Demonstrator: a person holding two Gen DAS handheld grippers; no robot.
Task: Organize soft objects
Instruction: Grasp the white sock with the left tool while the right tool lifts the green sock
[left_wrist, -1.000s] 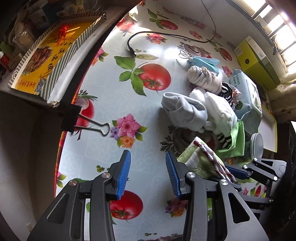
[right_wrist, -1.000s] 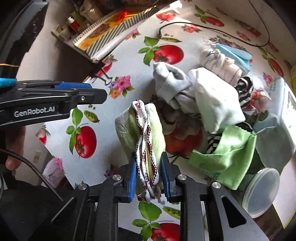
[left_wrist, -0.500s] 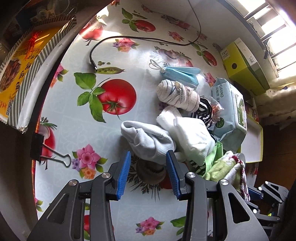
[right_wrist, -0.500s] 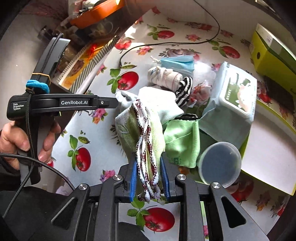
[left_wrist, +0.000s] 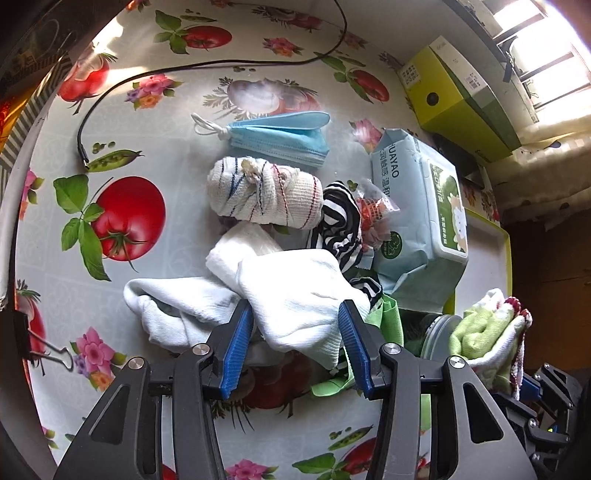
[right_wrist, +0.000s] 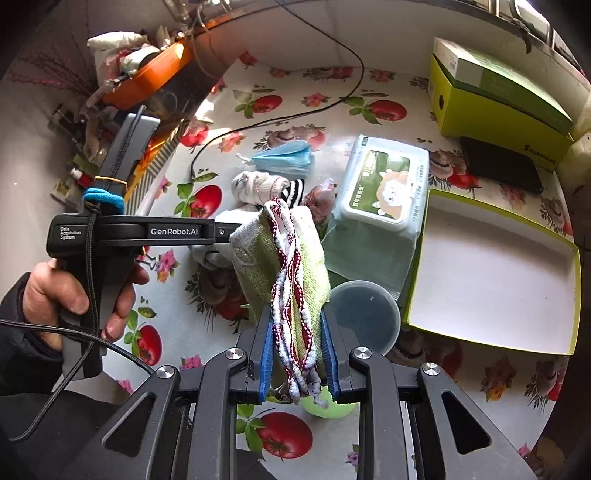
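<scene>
Two grippers are in view over a table (left_wrist: 177, 229) covered in a tomato-and-flower print. Left gripper (left_wrist: 295, 347): jaws opening, blue pads standing either side of a white sock (left_wrist: 295, 295) that lies on top of the soft-object pile; whether the pads touch it cannot be told. Right gripper (right_wrist: 297, 356): jaws narrow and clamped on a green cloth with red-and-white braided trim (right_wrist: 284, 266), held up clear of the table. Pile contents on the table: a rolled striped cloth bundle (left_wrist: 264, 195), a black-and-white striped item (left_wrist: 341, 225) just beside it, a blue face mask (left_wrist: 280, 134) beyond, and a second white sock (left_wrist: 173, 306) to the left. A wet-wipes pack (right_wrist: 384, 184) lies right of the pile, with an empty yellow-green tray (right_wrist: 491, 266) further right. A person's hand (right_wrist: 74, 291) grips the left gripper's handle.
</scene>
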